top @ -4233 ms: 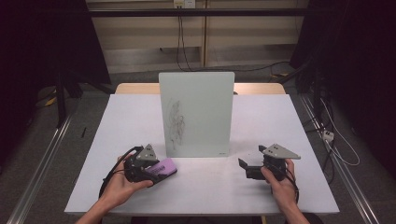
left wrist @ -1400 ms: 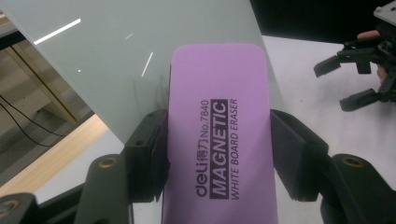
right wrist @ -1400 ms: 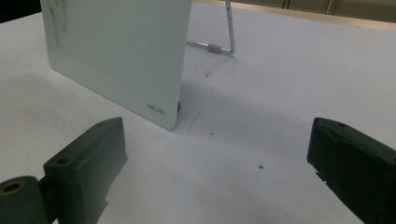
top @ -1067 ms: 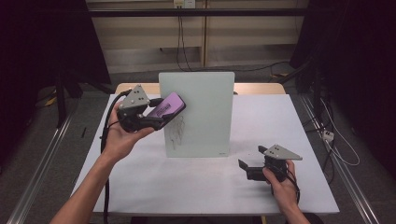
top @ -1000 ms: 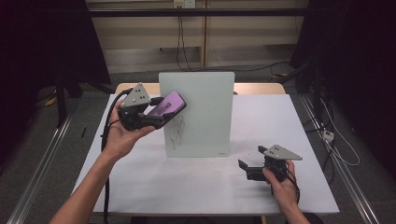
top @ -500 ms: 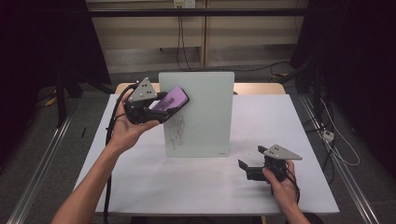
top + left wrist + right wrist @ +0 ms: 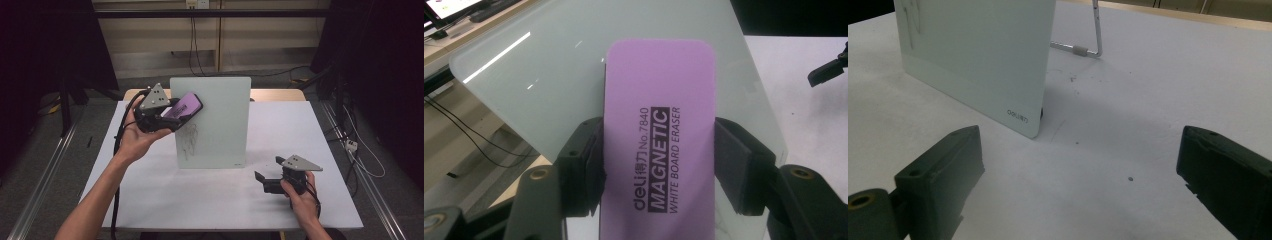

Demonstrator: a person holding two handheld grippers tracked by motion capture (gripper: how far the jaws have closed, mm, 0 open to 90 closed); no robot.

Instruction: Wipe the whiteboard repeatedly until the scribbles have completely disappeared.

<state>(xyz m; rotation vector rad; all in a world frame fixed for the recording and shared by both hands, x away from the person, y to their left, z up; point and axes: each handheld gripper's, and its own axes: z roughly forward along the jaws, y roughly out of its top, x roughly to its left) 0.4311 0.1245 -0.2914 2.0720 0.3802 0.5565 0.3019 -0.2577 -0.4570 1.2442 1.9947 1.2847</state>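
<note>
- Right now your left gripper (image 7: 172, 112) sits upper left of centre in the high view, fingers (image 7: 584, 165) pinching the purple eraser (image 7: 659, 145) by its long sides.
- Eraser's far end is at the whiteboard's (image 7: 220, 115) top left corner; touching or just off the glass, can't tell.
- Board stands upright mid-frame on the white table (image 7: 325, 130), w/ dark scribbles (image 7: 189, 142) on its lower left part.
- In the right gripper view the board's metal stand (image 7: 1093, 35) shows behind it, top centre.
- Your right gripper (image 7: 262, 179) rests low at lower right of the high view, fingers (image 7: 943, 170) spread wide w/ nothing between, well apart from the board.
</note>
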